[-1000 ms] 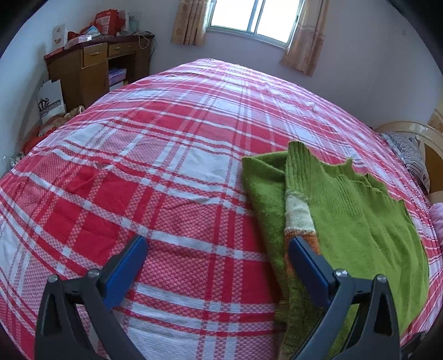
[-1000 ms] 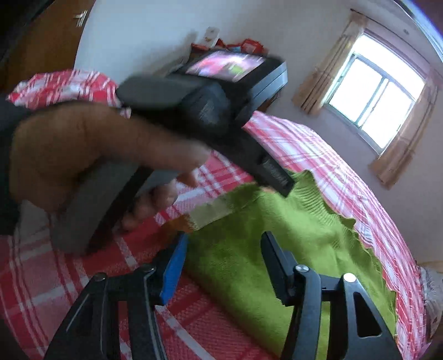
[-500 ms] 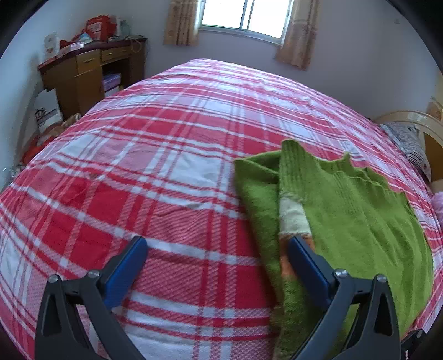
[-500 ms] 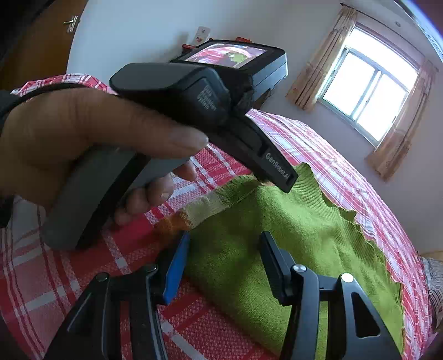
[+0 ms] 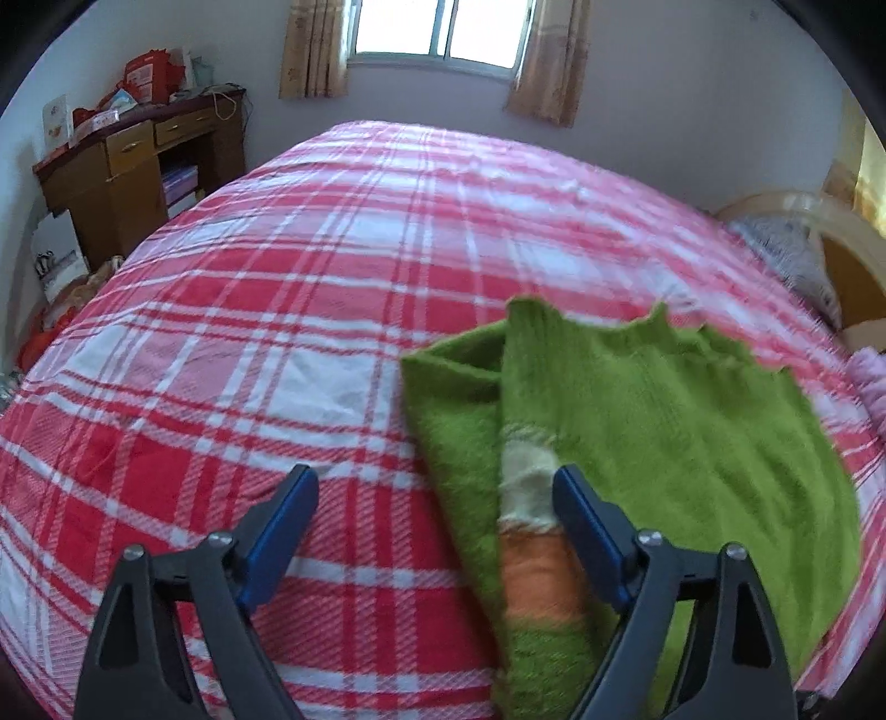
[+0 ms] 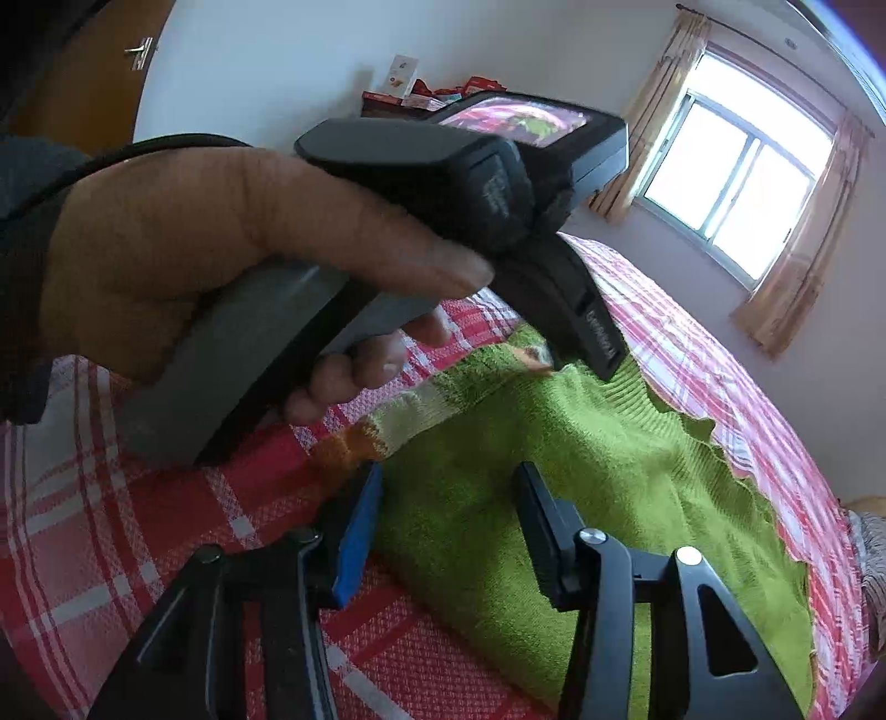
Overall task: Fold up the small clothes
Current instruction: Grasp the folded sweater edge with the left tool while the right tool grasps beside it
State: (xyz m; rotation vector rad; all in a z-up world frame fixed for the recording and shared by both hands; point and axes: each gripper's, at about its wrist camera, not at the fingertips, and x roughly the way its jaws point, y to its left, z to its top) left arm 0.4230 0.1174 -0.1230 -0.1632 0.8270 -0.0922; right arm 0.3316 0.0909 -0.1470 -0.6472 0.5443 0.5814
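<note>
The left gripper [image 5: 432,515] is hanging released over the bed, jaws having just been closing a bit with only plaid sheet and the sweater's edge under them, nothing pinched. The green sweater [image 5: 664,443] is lying partly folded on the near right of the bedspread [image 5: 277,332], striped sleeve tucked over. The right gripper [image 6: 448,526] is hovering half-open above the knit, not clamping it. My worry: a shallow pinch could be grabbing one layer only and dragging the fold apart, since that knit looks floppy. Room-wise, a wooden desk [image 5: 138,171] is sitting far left, a curtained window [image 5: 443,27] beyond.
</note>
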